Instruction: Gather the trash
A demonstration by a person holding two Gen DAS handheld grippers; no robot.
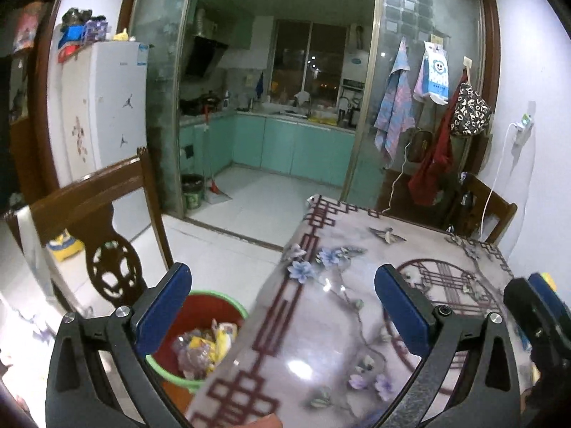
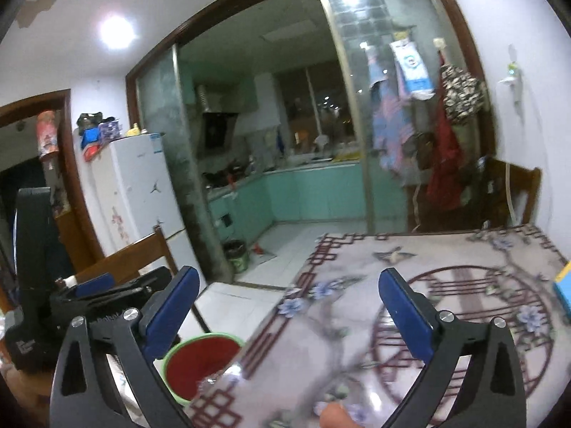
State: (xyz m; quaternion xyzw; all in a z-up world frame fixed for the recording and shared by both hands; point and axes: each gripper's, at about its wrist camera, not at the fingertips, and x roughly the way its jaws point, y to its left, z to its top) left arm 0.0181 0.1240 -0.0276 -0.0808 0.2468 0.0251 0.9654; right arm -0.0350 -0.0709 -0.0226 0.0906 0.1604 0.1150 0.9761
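A red bin with a green rim [image 1: 200, 324] stands on the floor beside the table's left edge; it holds crumpled wrappers and plastic trash [image 1: 205, 344]. It also shows in the right wrist view [image 2: 203, 360], where its inside looks bare. My left gripper [image 1: 282, 306] is open and empty, above the table edge and the bin. My right gripper [image 2: 289, 306] is open and empty over the table. The right gripper shows at the right edge of the left wrist view [image 1: 535, 317]; the left gripper shows at the left of the right wrist view [image 2: 107, 292].
The table wears a flowered cloth [image 1: 357, 306] under clear plastic. A blue and yellow object [image 2: 564, 285] lies at its right edge. A wooden chair [image 1: 100, 221] stands left of the bin, another chair [image 1: 496, 210] behind the table. White tiled floor [image 1: 228, 249] leads to the kitchen.
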